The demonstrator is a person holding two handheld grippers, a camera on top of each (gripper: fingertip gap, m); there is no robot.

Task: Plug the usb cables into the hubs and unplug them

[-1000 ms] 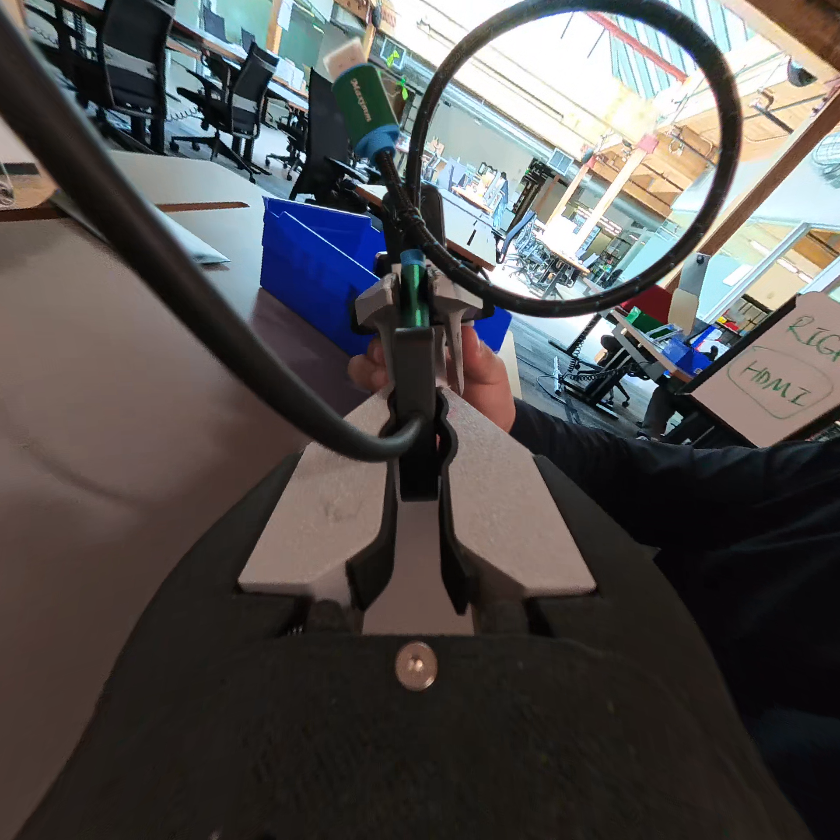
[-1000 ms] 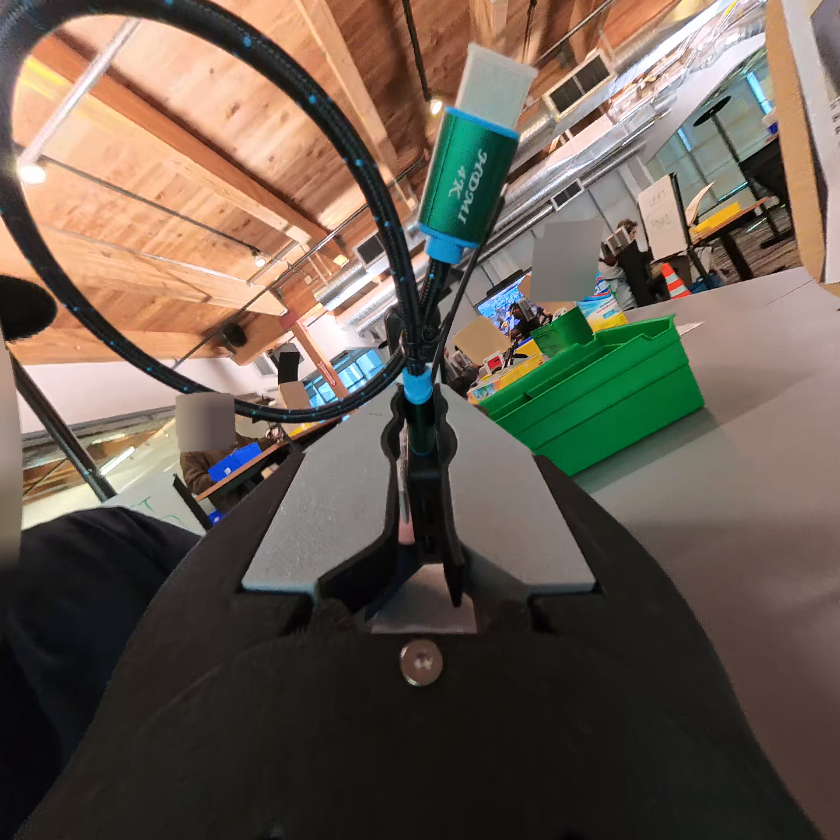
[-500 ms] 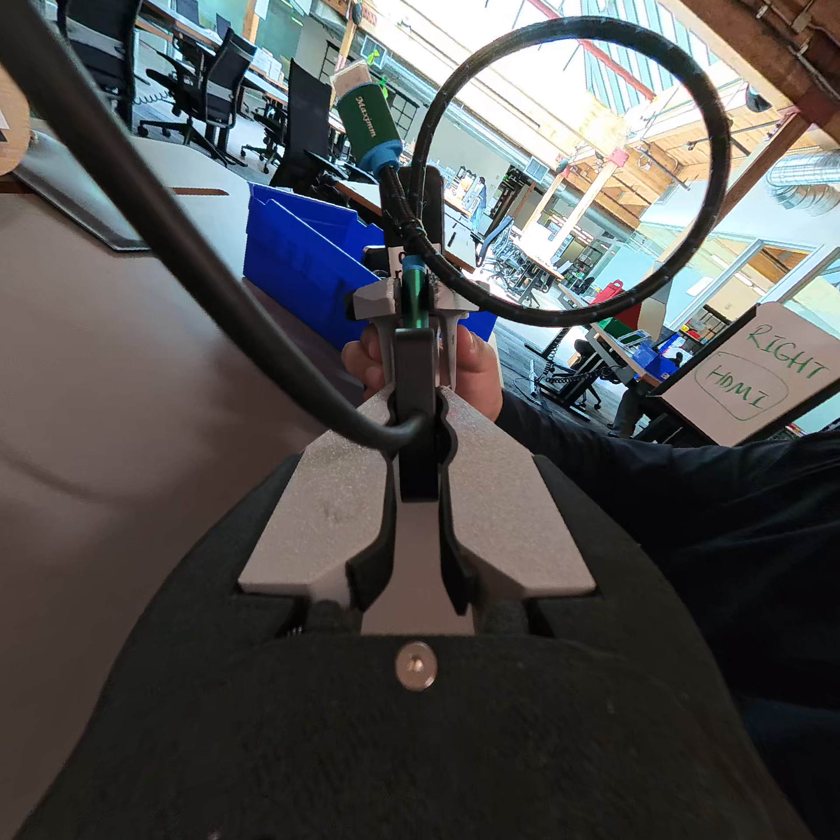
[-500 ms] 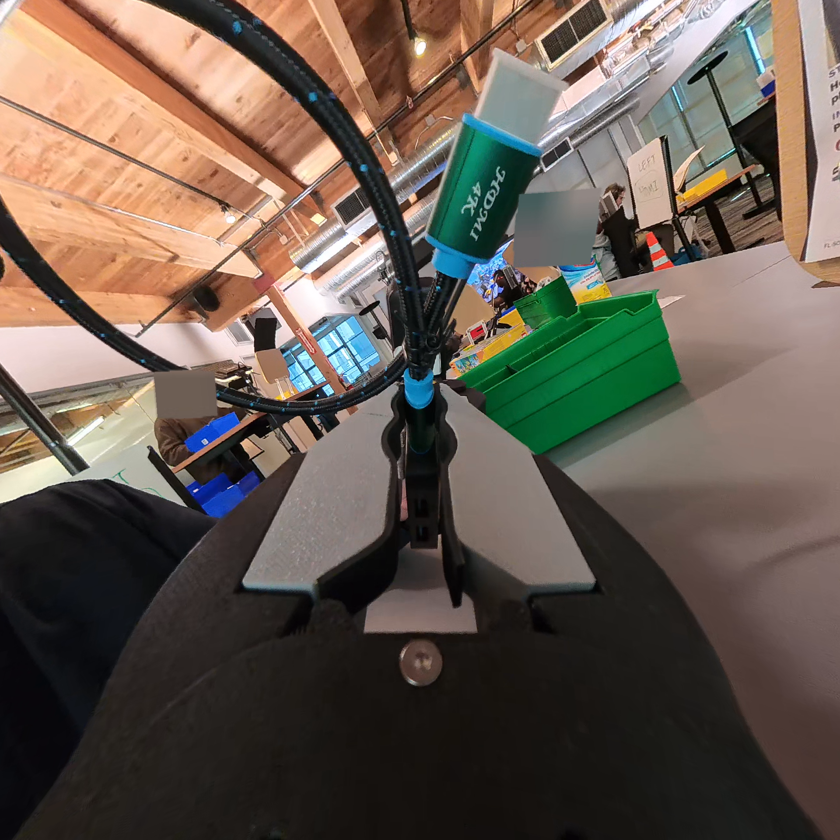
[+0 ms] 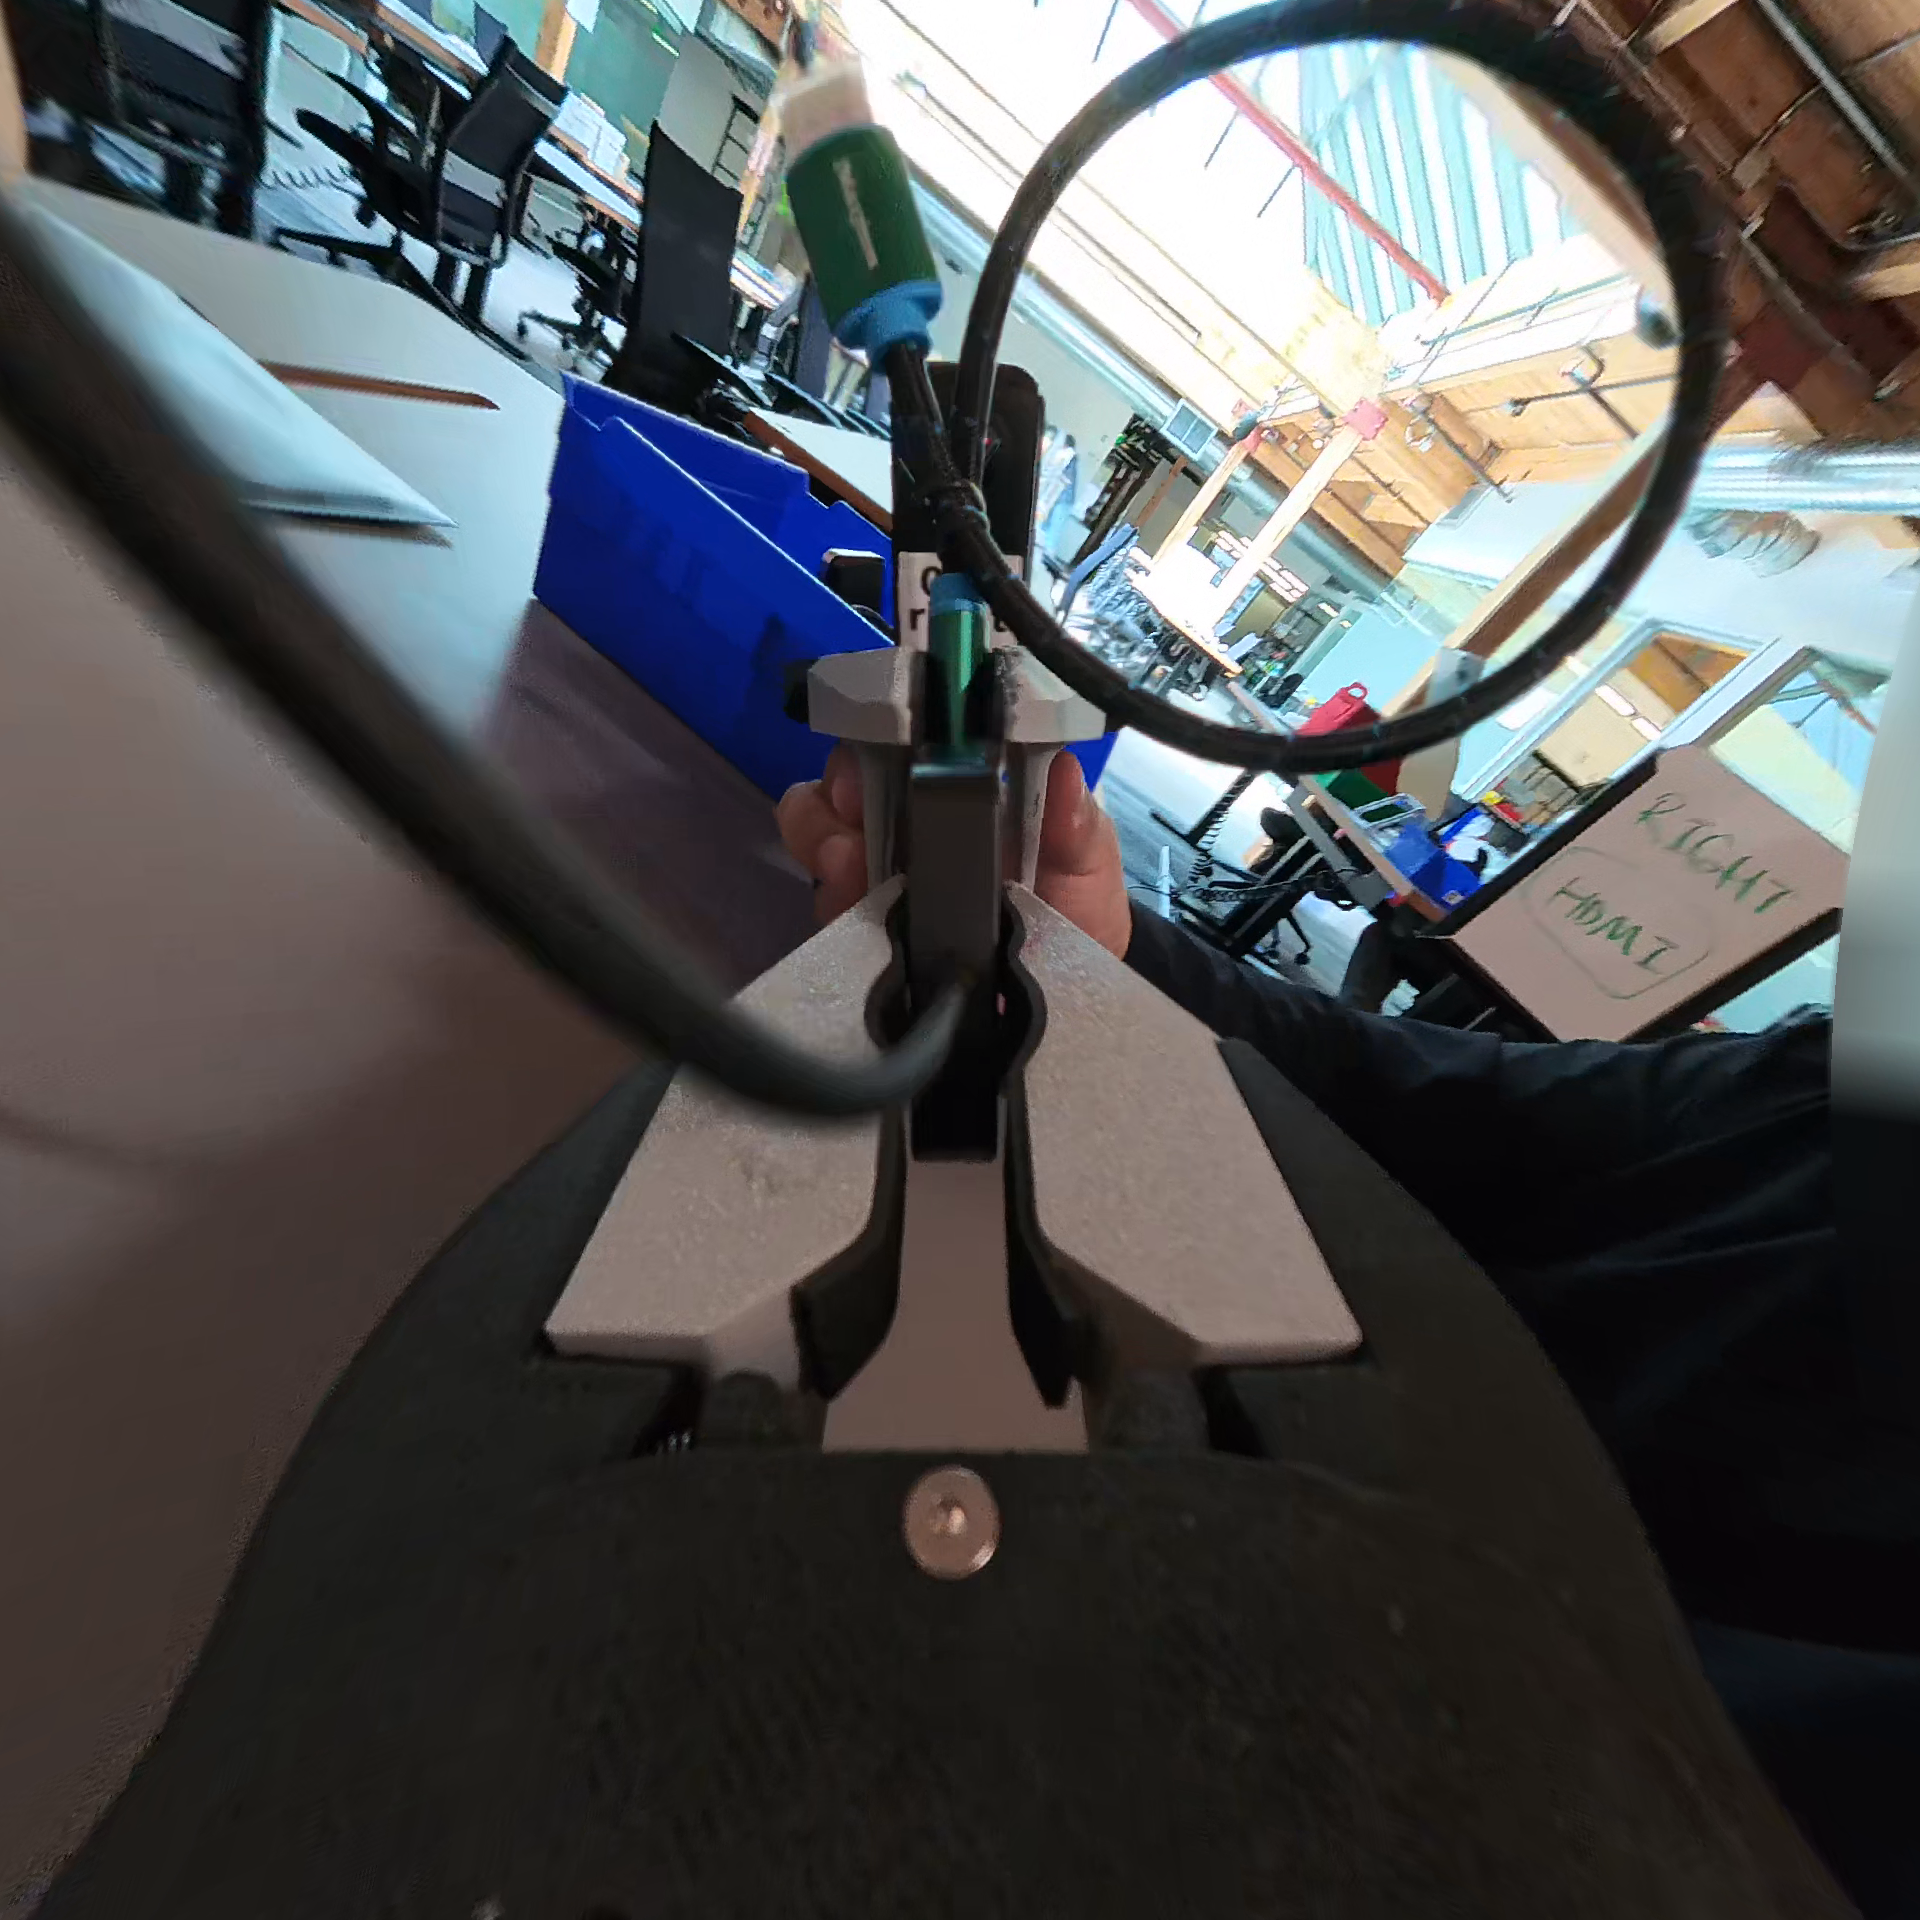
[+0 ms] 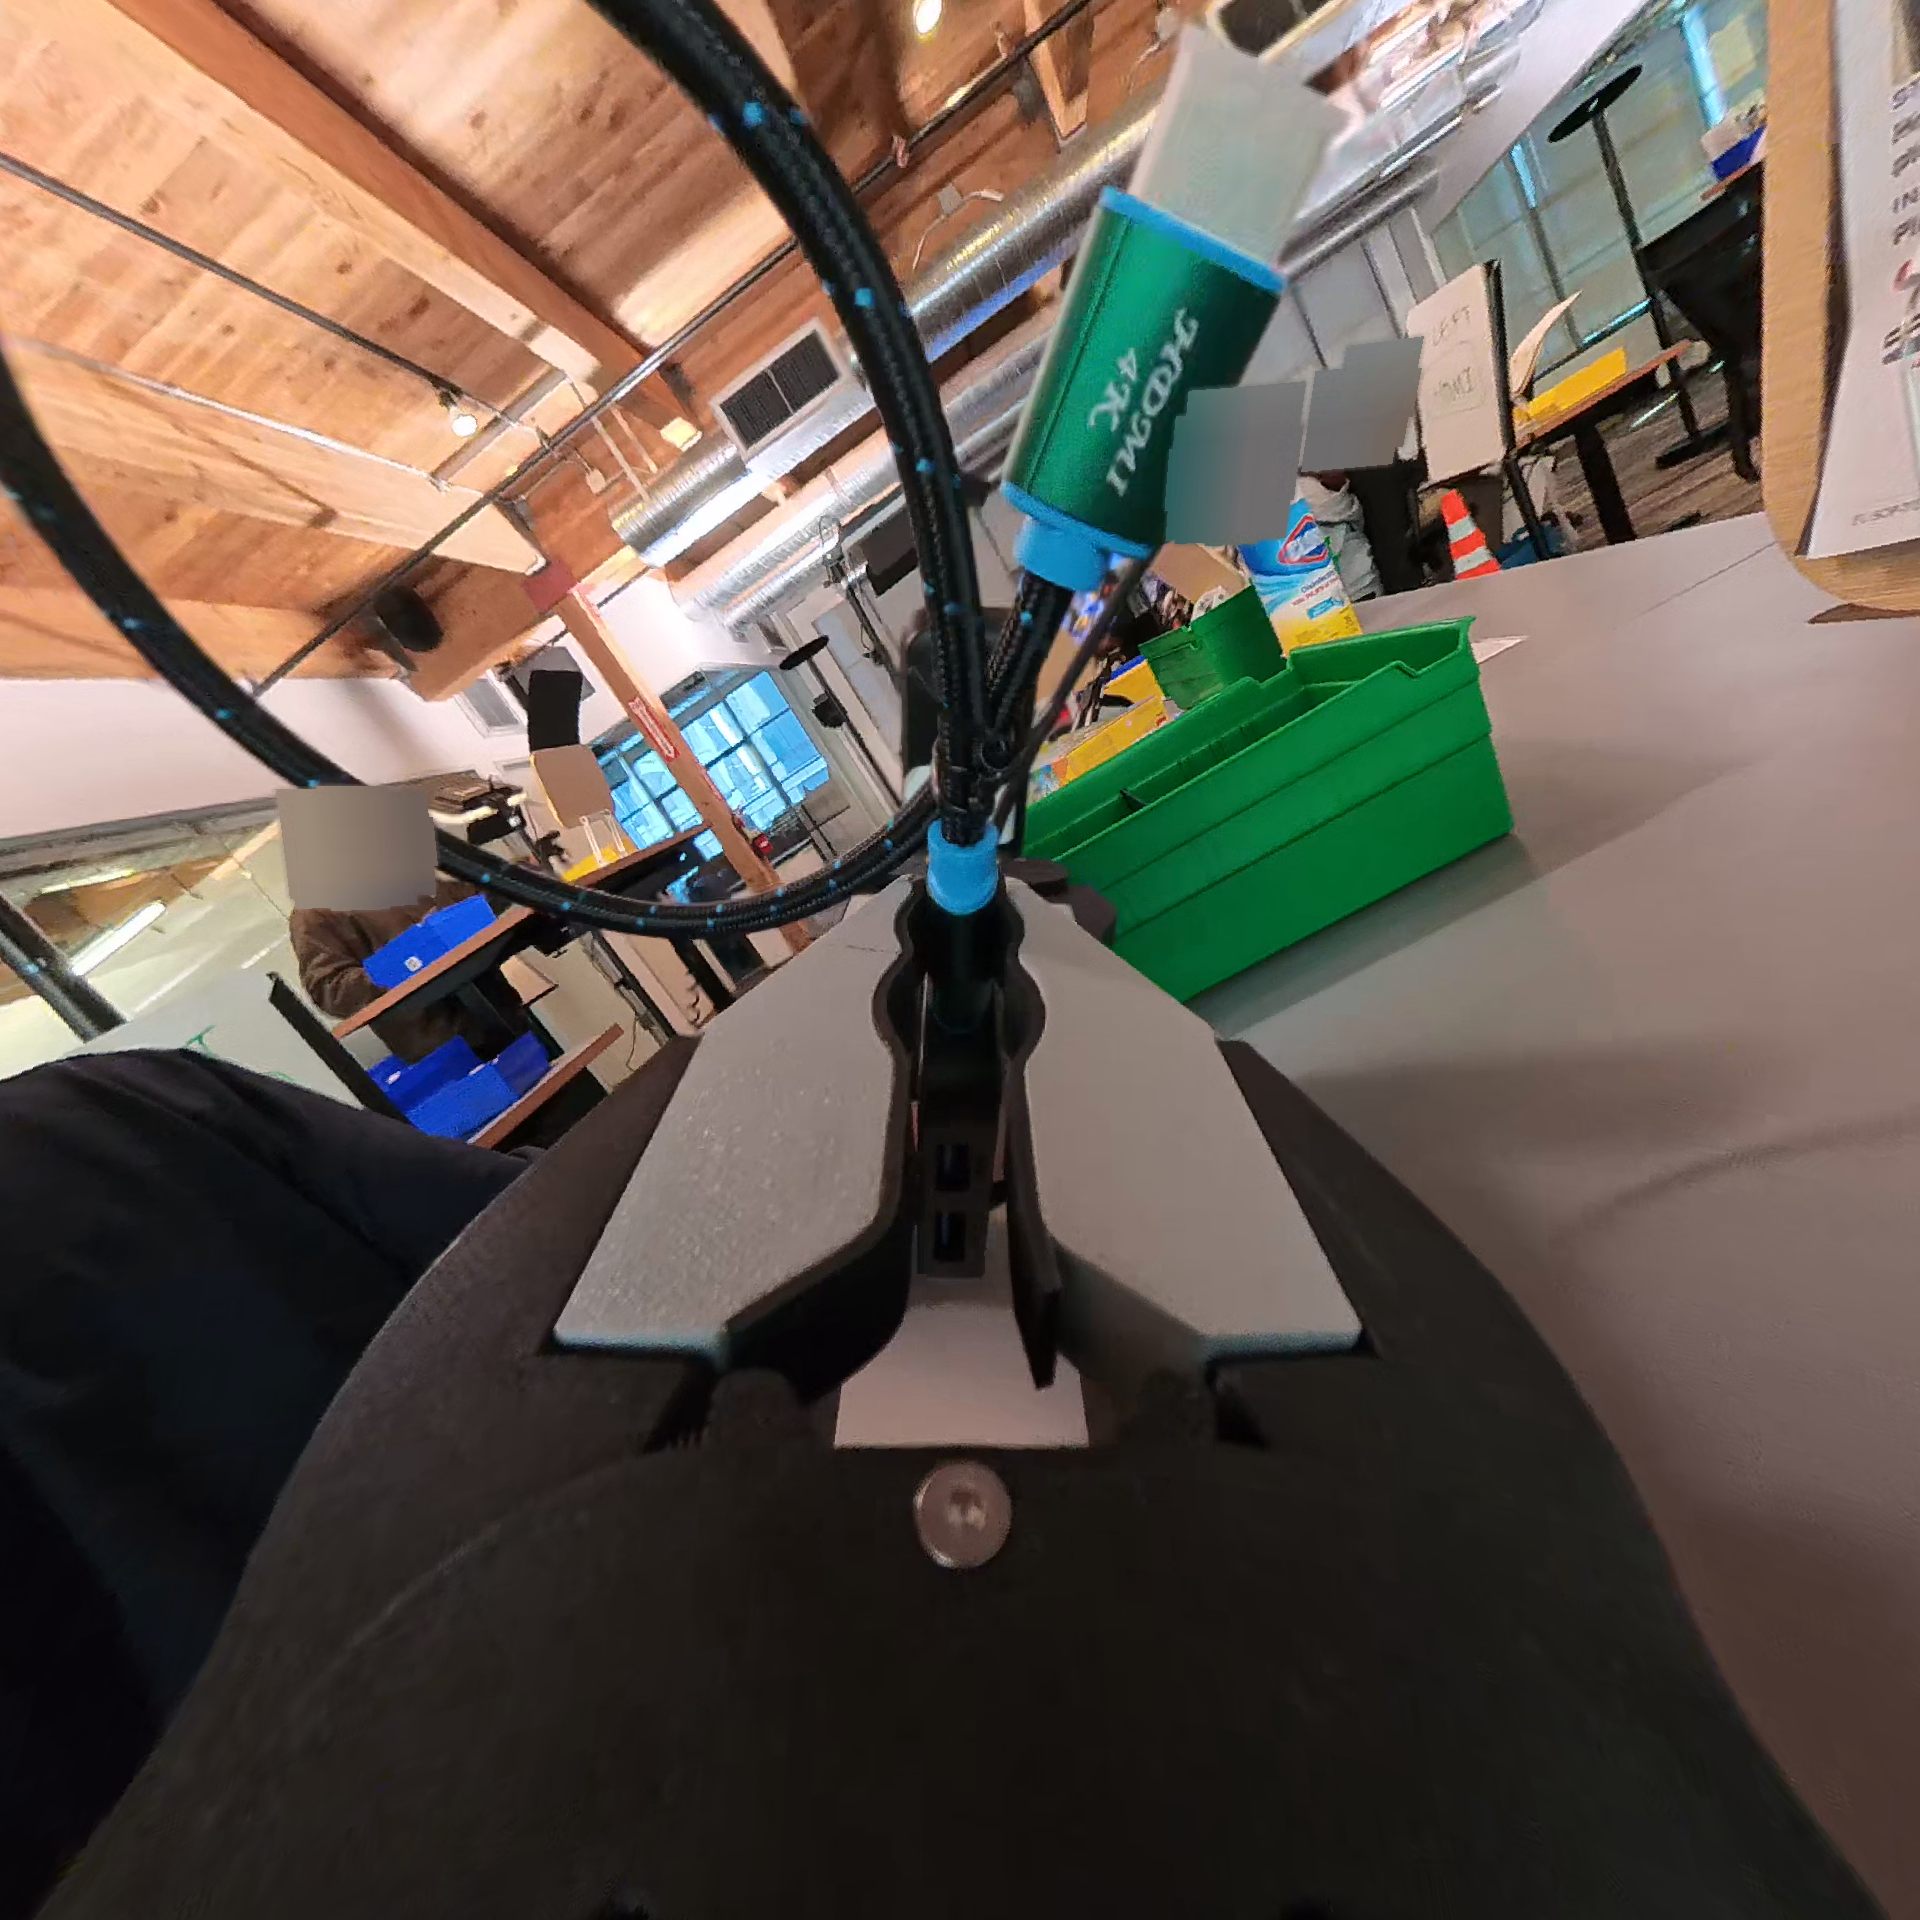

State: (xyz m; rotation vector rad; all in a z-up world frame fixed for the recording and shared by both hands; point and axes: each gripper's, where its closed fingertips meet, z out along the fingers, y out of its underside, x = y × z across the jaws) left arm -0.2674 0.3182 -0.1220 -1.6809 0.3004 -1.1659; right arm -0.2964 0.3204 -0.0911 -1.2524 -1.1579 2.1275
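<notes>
Both tongs clamped on one black hub, held above the desk (image 6: 1662, 935).

My left tongs (image 5: 956, 997) and right tongs (image 6: 961, 997) pinch the hub (image 5: 951, 883); green plug (image 6: 1132, 395) at one o'clock, blue bin (image 5: 665, 582) at eleven.

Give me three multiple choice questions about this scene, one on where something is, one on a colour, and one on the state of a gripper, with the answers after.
1. Where does the green bin stand?
A. on the grey table
B. on the floor
C. on a chair

2. What colour is the shell of the free cable plug?
A. red
B. green
C. yellow

3. How is the left gripper?
A. wide open and empty
B. out of view
C. shut on the black adapter

Answers: 1 A, the bin rests on the tabletop in the right wrist view. 2 B, its shell is green with blue ends. 3 C, the fingers press both sides of the adapter.
</notes>
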